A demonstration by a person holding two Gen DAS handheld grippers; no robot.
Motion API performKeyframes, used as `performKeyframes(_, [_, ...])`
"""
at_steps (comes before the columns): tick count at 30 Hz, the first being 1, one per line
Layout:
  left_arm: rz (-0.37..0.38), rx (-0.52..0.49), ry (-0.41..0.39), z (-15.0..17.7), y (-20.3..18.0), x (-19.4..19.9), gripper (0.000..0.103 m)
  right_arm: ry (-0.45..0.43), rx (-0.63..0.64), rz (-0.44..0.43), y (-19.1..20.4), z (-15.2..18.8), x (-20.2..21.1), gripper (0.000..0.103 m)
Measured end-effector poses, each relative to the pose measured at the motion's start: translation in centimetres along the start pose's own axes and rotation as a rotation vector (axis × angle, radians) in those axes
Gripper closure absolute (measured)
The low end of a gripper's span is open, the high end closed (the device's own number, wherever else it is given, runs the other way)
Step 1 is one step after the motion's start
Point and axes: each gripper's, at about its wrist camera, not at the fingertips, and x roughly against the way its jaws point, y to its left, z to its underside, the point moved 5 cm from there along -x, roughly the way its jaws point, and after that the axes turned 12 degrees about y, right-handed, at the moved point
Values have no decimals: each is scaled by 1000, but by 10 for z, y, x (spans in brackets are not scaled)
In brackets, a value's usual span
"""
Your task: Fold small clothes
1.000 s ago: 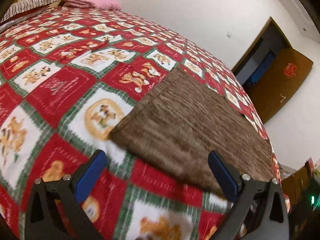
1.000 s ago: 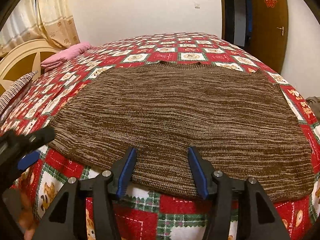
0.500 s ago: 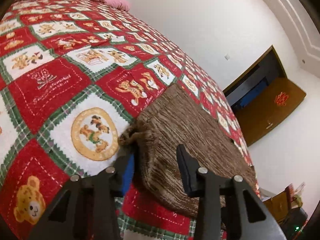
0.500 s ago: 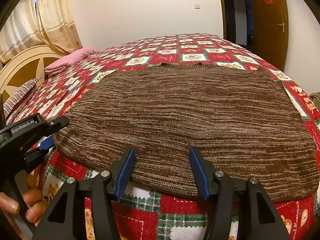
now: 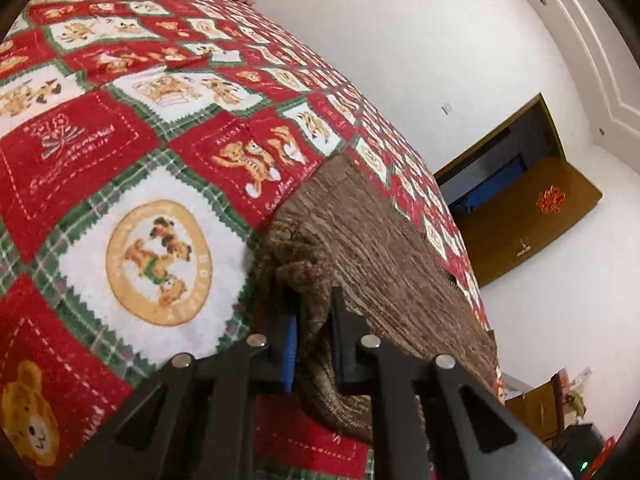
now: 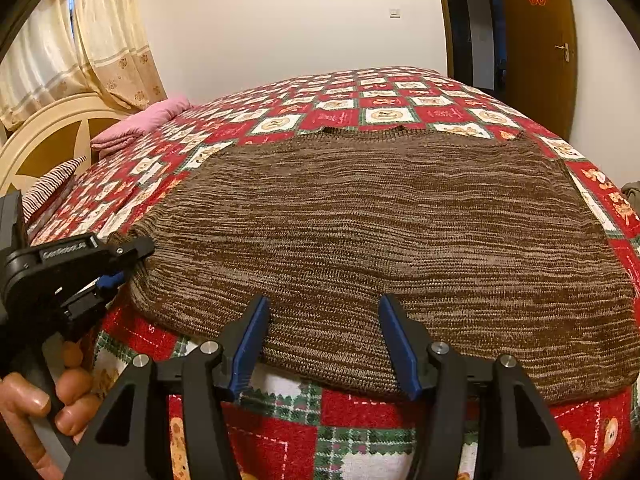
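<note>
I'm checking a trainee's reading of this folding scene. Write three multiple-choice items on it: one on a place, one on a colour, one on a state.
1. Where does the left gripper meet the sweater?
A. at its near left corner
B. at the neckline
C. at the far right edge

2. What colour is the folded cloth near the headboard?
A. green
B. pink
C. black

3. How do the right gripper's jaws stand?
A. clamped on the hem
B. apart, at the hem
C. shut above the quilt

Key:
1 A, the knit bunches between its closing jaws at that corner.
2 B, it shows pink in the right wrist view.
3 B, a clear gap separates the blue pads.
</note>
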Motion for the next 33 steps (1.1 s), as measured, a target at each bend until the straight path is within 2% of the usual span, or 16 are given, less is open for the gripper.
performKeyframes(3, [8, 35, -22, 1, 0, 6, 73, -4, 10, -17, 4, -5, 6, 44])
performKeyframes(5, [39, 50, -32, -2, -3, 6, 55, -39, -5, -56, 7, -12, 15, 44])
performKeyframes(7, [41, 38, -45, -7, -10, 4, 41, -70, -1, -65, 15, -21, 22, 44])
performKeyframes(8, [34, 35, -52, -10, -12, 3, 37, -75, 7, -71, 19, -23, 24, 44])
performKeyframes(10, [0, 26, -57, -16, -15, -4, 36, -44, 35, -98, 30, -25, 14, 44])
performKeyframes(12, [-11, 34, -66, -20, -15, -7, 39, 15, 42, -92, 34, -19, -3, 44])
performKeyframes(13, [-10, 41, -67, -22, -14, -7, 47, 65, 45, -78, 35, -11, -18, 44])
performKeyframes(14, [-17, 42, -63, -22, -12, -7, 74, 48, 51, -72, 35, -11, -16, 44])
performKeyframes(15, [-16, 40, -48, -21, -11, -9, 88, 36, 55, -72, 37, -12, -13, 44])
performKeyframes(16, [-24, 32, -27, -21, -9, -11, 88, 40, 55, -70, 37, -12, -13, 44])
performKeyframes(18, [-34, 10, -35, -19, -10, -7, 88, 43, 47, -81, 35, -12, -15, 44])
performKeyframes(22, [-105, -174, -83, -18, -43, 3, 89, 37, 21, -121, 29, -12, -14, 44])
performKeyframes(25, [-86, -340, -86, -16, -83, 9, 89, 28, 1, -154, 26, -12, -11, 44])
performKeyframes(27, [-98, -513, -66, -5, -118, 9, 90, 7, -61, -210, 15, -10, -3, 44])
performKeyframes(29, [-96, -694, -31, 16, -147, 5, 90, -9, -128, -229, 0, -5, 7, 44])
performKeyframes(33, [-92, -865, 79, 56, -163, -13, 96, -37, -219, -192, -43, 13, 28, 44])
